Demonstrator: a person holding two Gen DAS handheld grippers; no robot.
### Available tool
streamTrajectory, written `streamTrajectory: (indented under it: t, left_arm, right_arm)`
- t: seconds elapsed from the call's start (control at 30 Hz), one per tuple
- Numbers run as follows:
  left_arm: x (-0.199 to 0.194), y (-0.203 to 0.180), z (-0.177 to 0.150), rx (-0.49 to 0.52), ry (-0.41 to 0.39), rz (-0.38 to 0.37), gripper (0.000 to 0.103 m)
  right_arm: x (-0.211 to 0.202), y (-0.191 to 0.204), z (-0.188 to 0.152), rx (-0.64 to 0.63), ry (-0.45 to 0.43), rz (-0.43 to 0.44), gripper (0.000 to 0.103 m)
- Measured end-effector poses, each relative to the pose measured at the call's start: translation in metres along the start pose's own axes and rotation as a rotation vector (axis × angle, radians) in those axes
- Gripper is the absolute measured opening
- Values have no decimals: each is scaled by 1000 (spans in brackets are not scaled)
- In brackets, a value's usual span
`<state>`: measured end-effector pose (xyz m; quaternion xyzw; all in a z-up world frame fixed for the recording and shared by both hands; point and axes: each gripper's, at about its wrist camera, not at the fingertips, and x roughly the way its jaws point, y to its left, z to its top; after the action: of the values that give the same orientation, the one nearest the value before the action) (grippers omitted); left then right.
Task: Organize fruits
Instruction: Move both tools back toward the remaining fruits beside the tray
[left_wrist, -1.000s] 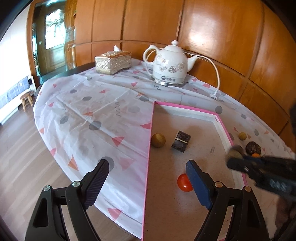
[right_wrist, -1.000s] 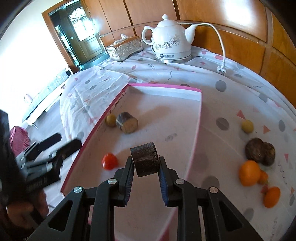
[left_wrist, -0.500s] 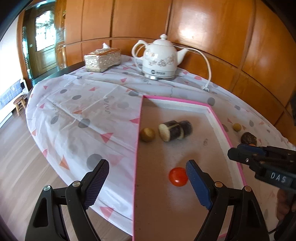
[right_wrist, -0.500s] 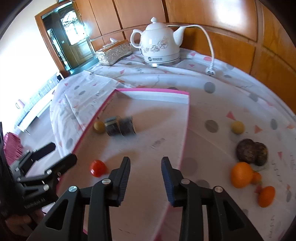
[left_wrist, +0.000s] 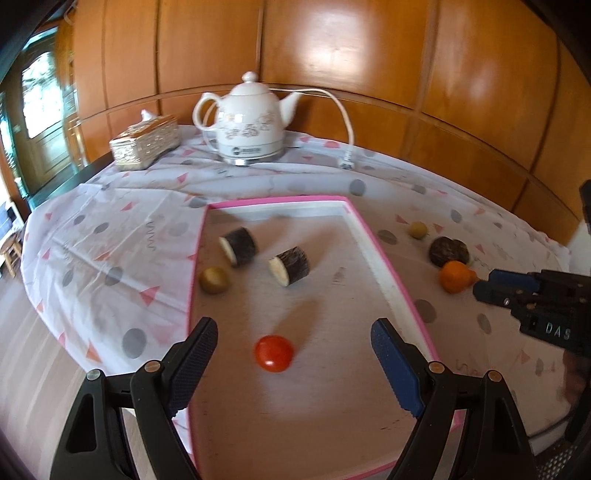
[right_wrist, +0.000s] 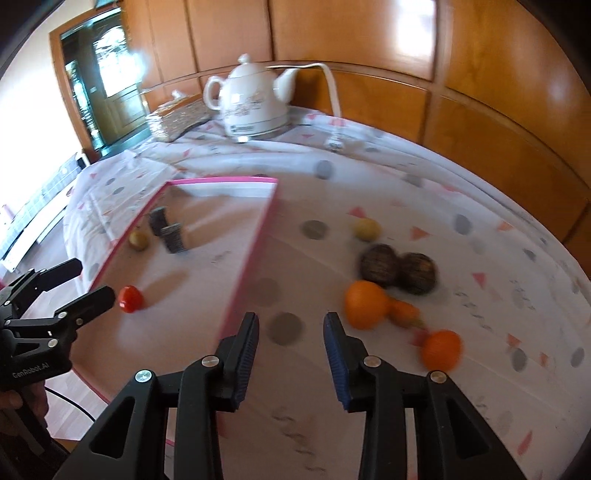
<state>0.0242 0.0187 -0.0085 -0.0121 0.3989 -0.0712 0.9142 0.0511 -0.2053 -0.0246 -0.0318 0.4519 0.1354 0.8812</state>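
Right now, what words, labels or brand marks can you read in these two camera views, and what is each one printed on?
"DAS": white letters on the body of the right gripper, seen from the left wrist view.
"GenRobot.AI": white print on the body of the left gripper, seen from the right wrist view.
A small dark label on the base of the white kettle: too small and blurred to read in either view.

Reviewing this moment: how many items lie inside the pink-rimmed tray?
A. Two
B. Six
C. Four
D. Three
C: the tray holds a tomato, a small yellow-green fruit and two dark cut pieces; the other fruits lie on the cloth outside it.
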Motion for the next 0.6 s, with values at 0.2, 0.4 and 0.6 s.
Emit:
streamTrajectory:
  t: [0.2,0.4,0.6]
  left_arm:
    - [-1,-18,4,53,0,-20,85]
    - [3,-30,8,90,13,-43,81]
    - [7,-44,15,114,22,-69,78]
  right_arm:
    - [-11,-28,-10,23,2,-55,36]
    - [-21,-50,-18,15,11,-111,36]
    - [-31,-76,-24,14,26,-173,37]
